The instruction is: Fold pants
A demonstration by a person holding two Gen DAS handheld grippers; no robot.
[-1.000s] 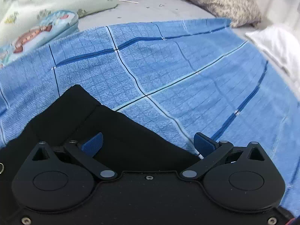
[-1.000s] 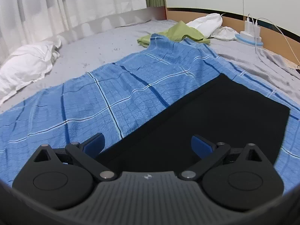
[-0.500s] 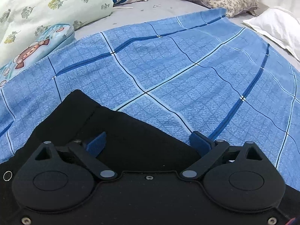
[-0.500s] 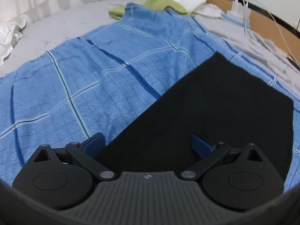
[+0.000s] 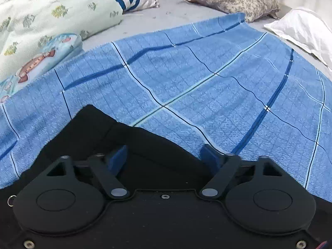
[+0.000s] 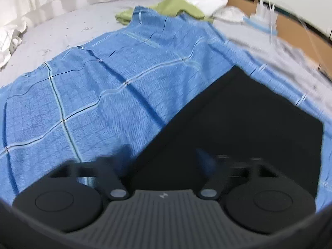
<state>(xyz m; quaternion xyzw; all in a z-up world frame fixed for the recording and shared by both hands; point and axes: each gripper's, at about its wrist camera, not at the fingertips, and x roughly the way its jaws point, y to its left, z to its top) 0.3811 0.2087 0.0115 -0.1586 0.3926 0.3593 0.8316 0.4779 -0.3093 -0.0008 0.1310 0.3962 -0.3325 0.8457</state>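
Hovering grippers (image 5: 164,155) over black pants (image 6: 238,124)

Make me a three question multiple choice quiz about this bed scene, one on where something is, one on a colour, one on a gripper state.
1. The black pants lie on:
A. blue checked blanket
B. white pillow
C. bare floor

2. The crumpled cloth past the blanket's far end is:
A. red
B. green
C. purple

3. The left gripper is:
A. shut on pants
B. open
C. holding a pillow

Answers: 1 A, blanket shows around the pants; 2 B, right wrist view shows green; 3 B, its blue fingers stand wide apart.
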